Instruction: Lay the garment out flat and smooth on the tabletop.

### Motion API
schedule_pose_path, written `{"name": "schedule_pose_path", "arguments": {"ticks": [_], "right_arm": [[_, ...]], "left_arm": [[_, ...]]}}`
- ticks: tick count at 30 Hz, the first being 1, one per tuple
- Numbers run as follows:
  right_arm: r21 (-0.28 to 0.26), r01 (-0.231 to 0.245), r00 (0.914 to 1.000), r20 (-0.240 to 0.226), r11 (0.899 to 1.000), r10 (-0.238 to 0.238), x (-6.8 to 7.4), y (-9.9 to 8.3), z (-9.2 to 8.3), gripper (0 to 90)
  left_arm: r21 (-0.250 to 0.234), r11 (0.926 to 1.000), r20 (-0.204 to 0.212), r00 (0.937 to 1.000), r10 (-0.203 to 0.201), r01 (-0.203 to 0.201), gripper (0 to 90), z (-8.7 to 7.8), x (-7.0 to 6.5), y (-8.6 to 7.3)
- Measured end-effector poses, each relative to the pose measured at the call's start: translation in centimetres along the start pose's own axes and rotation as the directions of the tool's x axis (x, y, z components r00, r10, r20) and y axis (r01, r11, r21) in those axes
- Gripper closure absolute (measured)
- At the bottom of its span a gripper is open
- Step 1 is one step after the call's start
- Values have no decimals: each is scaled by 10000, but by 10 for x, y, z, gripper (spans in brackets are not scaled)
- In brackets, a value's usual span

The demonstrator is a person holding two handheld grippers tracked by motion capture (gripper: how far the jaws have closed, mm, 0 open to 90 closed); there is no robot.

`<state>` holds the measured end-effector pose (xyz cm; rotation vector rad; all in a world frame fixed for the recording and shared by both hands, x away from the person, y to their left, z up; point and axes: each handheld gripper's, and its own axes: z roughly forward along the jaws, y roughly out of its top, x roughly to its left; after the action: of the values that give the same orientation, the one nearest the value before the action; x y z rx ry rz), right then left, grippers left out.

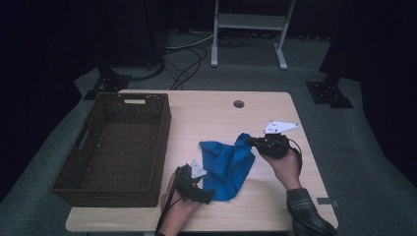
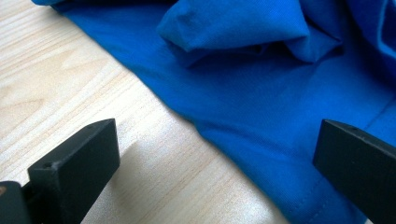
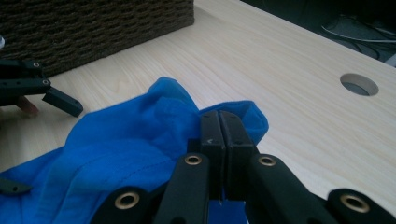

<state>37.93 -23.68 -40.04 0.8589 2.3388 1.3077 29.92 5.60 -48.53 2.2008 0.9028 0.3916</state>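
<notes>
Blue cloth (image 1: 226, 164) lies crumpled on the desk (image 1: 275, 206), right of centre toward the near edge, between the two grippers, well apart from the far edge and its cable hole (image 1: 239, 104)

Right gripper (image 1: 252, 141) pinches the cloth's upper right corner, jaws clenched flat together with fabric bunched around the tips; that corner is lifted off the wood into a peak. In the right gripper view the jaws (image 3: 219, 130) meet with a fold of blue just past them

Left gripper (image 1: 209, 196) sits by the cloth's lower left edge near the desk's near edge, jaws released and wide; in the left gripper view the hem (image 2: 261, 158) runs between the two open jaws, one over bare wood, one over cloth, neither pressing on it

Wicker basket (image 1: 118, 147) stands empty along the left edge of the desk, just beside the left hand (image 1: 177, 209)

Likely step: getting a second hold to spread or fold the cloth, or to lift it to the basket

Risks, judged:
- right pinch looks shallow, on a thin fold; a pull could slip it free and drop the corner
- left jaws closing here may catch only the hem or scrape wood and miss
- pulling before the left side holds would drag the cloth in a heap
</notes>
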Motion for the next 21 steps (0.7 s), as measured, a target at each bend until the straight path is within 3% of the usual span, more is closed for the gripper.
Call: {"name": "schedule_pose_path", "arguments": {"ticks": [21], "right_arm": [[63,-472,9985,263,9989,470,-8,-36,-25,886]], "left_arm": [[6,10000,1,10000,6,-6,3,0,0,0]]}}
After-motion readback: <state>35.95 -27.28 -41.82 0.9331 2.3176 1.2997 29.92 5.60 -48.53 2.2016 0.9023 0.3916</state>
